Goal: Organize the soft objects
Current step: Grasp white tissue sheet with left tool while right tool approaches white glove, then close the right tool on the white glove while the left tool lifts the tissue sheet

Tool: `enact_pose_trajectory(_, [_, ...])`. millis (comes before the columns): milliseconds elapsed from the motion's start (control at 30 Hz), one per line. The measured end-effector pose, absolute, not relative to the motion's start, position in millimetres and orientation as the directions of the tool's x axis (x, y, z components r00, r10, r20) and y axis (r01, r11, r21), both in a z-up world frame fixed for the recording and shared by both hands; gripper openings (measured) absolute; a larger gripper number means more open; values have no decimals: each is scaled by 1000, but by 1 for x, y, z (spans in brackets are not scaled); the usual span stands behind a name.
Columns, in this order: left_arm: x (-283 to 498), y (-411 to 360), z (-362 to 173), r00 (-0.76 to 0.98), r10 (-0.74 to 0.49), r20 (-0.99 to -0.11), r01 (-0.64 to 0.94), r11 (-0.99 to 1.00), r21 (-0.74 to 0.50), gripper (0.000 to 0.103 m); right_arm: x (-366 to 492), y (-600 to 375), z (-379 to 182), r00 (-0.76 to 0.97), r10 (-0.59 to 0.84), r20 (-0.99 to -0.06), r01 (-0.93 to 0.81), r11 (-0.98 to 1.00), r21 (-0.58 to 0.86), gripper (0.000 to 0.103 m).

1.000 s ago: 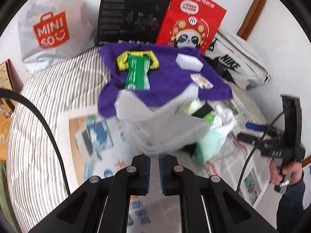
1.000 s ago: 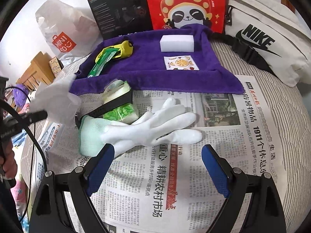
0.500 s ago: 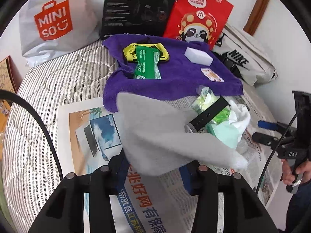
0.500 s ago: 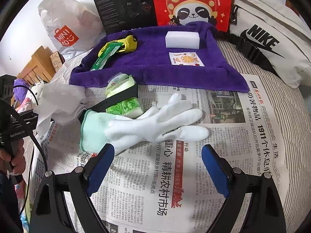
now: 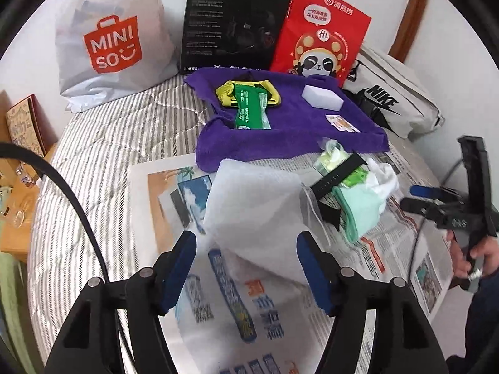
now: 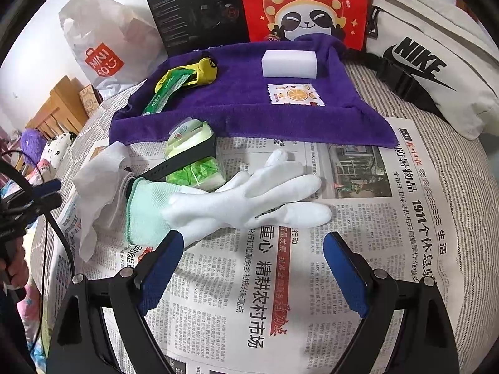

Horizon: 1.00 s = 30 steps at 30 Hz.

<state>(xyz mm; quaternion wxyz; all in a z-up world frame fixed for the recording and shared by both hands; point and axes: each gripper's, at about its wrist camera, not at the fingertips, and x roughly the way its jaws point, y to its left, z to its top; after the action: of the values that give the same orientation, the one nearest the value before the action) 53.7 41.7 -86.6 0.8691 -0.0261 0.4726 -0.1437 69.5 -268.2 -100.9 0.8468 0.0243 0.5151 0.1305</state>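
A thin white cloth (image 5: 252,205) lies crumpled on the newspaper (image 5: 237,311), just beyond my open left gripper (image 5: 246,268); it also shows in the right wrist view (image 6: 96,184). A white glove with a green cuff (image 6: 224,202) lies on the newspaper (image 6: 312,296) right in front of my open, empty right gripper (image 6: 249,268). Behind it sit a green tissue pack (image 6: 193,159) with a black strap across it and a purple towel (image 6: 249,106) carrying a white sponge (image 6: 290,64), a fruit-print wipe (image 6: 294,93), a green packet (image 5: 251,110) and a yellow item (image 6: 207,68).
Against the wall stand a Miniso bag (image 5: 109,40), a black box (image 5: 234,31), a red panda bag (image 5: 321,40) and a white Nike bag (image 6: 436,62). The striped bed (image 5: 109,155) has wooden furniture (image 5: 18,162) at its left edge.
My left gripper opened and let go of the white cloth, which dropped onto the newspaper beside the glove cuff. My right gripper stayed open and moved slightly closer to the glove.
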Motion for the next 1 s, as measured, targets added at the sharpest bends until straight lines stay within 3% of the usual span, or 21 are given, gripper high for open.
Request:
enact_pose_trajectory(300, [91,10,-122,497,-210,-842,266,960,-83,62,67,-271,-106,421,225,-879,-193,969,155,91])
enact_pose_trajectory(367, [92,8,-123,511,-203,-835,266,961,-71,31,68,-272,-107,422,218,-880,-191,970,149,91])
enact_pose_trajectory(467, [91,14,-118,525,-232,-819,259,960,-106,11,71,-273,-105,429,214,-878,-191,971,144,91])
enact_pose_trajectory(600, [86,28,-107,545,-273,-792,232,958,-171,10,75,-271,-102,441,234,-867,-201,967,158,91])
enact_pose_trajectory(1000, [86,35,-117,499,-273,-822,216,958,-187,10,97,-218,-119,397,288,-872,-315,934,166,94])
